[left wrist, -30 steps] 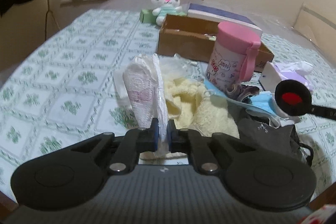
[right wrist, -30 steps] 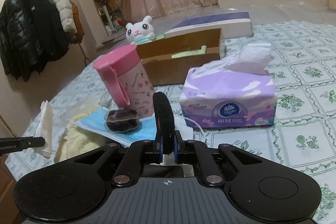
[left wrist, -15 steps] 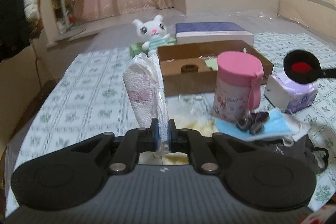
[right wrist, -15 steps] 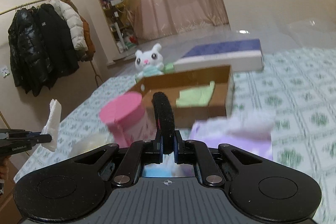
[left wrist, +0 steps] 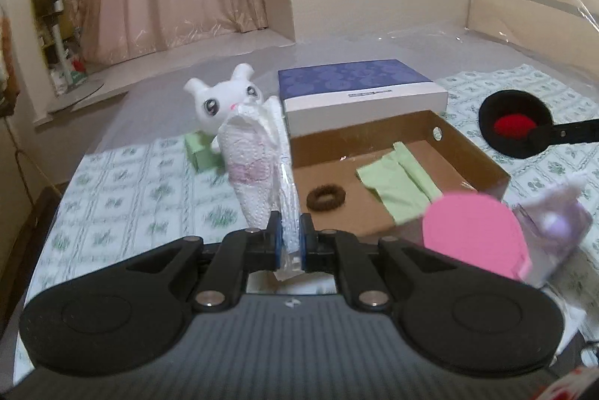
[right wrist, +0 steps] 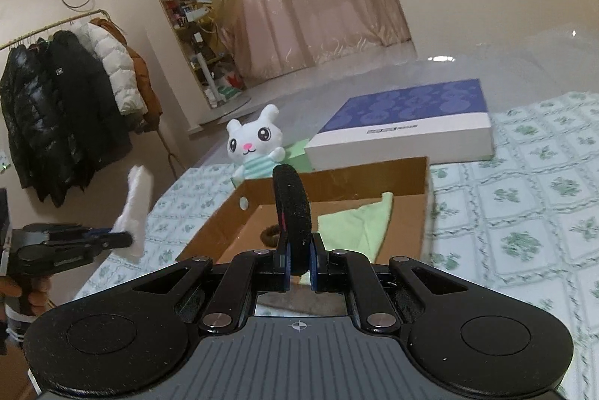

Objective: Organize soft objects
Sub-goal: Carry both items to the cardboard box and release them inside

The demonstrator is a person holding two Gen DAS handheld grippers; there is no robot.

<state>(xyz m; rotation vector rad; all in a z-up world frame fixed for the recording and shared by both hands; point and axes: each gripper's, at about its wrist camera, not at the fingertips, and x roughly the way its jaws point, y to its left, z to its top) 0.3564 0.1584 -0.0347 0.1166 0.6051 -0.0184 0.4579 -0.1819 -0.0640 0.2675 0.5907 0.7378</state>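
Both grippers, left (left wrist: 287,239) and right (right wrist: 298,258), were black with blue pads, silver screws and grey ribbed bodies.

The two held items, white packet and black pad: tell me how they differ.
The white packet in the left gripper is pale, crinkly and tapers toward the gripper; the black pad in the right gripper is a dark round disc with a red centre. The packet is plastic-wrapped, the pad fuzzy. Both are clamped above the cardboard box.
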